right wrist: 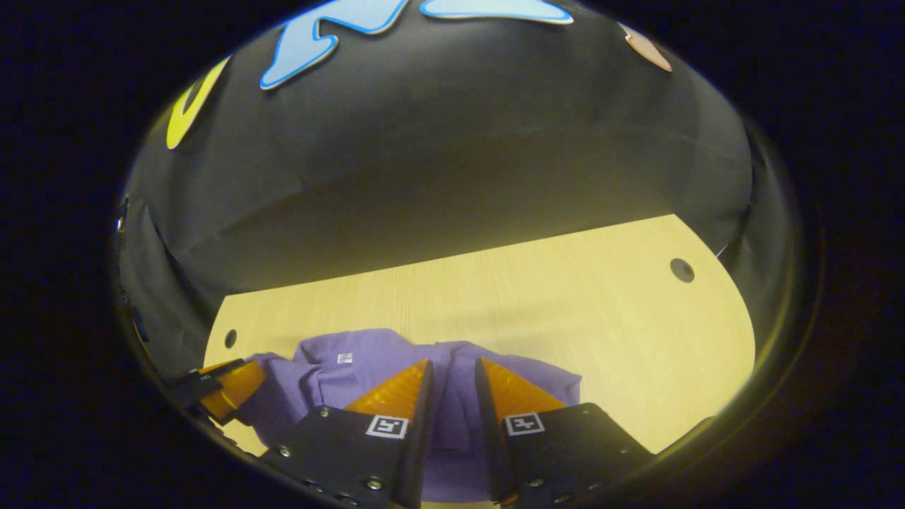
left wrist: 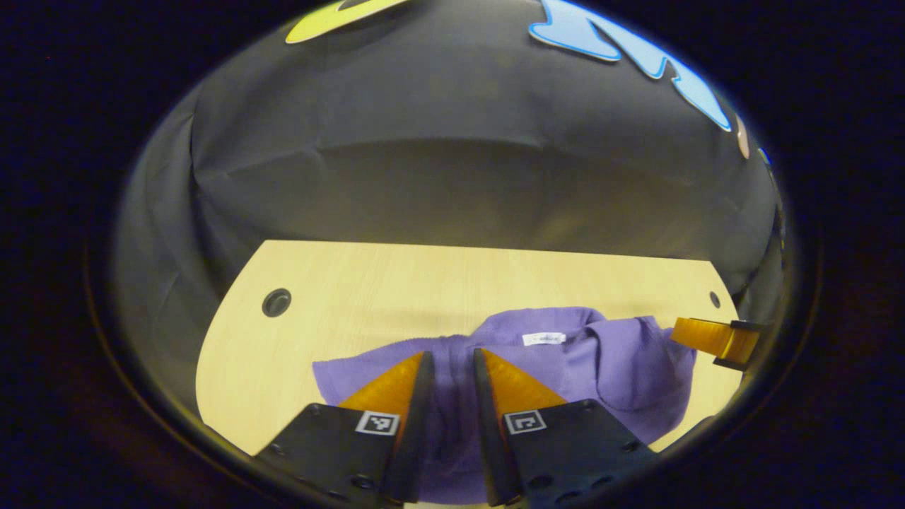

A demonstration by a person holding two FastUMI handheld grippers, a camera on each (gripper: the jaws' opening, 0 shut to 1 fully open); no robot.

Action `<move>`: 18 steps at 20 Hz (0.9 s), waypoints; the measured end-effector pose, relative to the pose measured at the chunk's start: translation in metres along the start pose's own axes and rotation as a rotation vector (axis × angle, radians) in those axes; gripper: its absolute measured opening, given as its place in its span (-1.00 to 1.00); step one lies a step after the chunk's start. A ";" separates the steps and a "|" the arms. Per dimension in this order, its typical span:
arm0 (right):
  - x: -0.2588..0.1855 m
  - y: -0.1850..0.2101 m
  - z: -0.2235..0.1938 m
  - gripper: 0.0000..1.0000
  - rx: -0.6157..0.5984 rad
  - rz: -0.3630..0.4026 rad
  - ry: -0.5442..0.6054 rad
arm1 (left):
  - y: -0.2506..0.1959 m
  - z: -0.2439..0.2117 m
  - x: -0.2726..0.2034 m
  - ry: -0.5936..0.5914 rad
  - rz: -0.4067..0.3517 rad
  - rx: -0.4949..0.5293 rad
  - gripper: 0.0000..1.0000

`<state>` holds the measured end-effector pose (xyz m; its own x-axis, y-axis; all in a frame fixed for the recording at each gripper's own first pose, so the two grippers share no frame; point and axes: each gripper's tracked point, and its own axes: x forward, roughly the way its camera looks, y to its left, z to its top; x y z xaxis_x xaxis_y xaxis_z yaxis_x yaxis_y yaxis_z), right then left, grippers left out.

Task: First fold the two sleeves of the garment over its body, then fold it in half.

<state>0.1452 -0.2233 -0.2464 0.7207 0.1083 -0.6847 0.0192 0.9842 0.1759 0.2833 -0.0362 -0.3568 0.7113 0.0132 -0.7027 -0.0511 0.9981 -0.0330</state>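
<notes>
Lying bunched on the pale table [left wrist: 339, 283], the purple garment [left wrist: 622, 360] sits near its front edge, its neck label facing the far wall. The left gripper [left wrist: 450, 360] stands over the left part of the cloth, jaws parted by a narrow gap with fabric showing between them; whether they pinch it I cannot tell. The right gripper [right wrist: 452, 371] poses likewise over the right part, its grip equally unclear. Judging by the heap, the sleeves still need folding. To do it well, each gripper should take one sleeve end alone, lift little, carry it inward over the body, and lay it flat.
</notes>
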 end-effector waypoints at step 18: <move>-0.285 0.047 0.053 -0.31 -0.118 0.100 -0.473 | -0.032 0.092 -0.275 -0.464 -0.067 0.091 -0.20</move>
<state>-0.0226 -0.2150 -0.0047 0.9511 0.1547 -0.2673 -0.1251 0.9843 0.1246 0.1538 -0.0664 -0.0971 0.9500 -0.0469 -0.3088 0.0523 0.9986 0.0092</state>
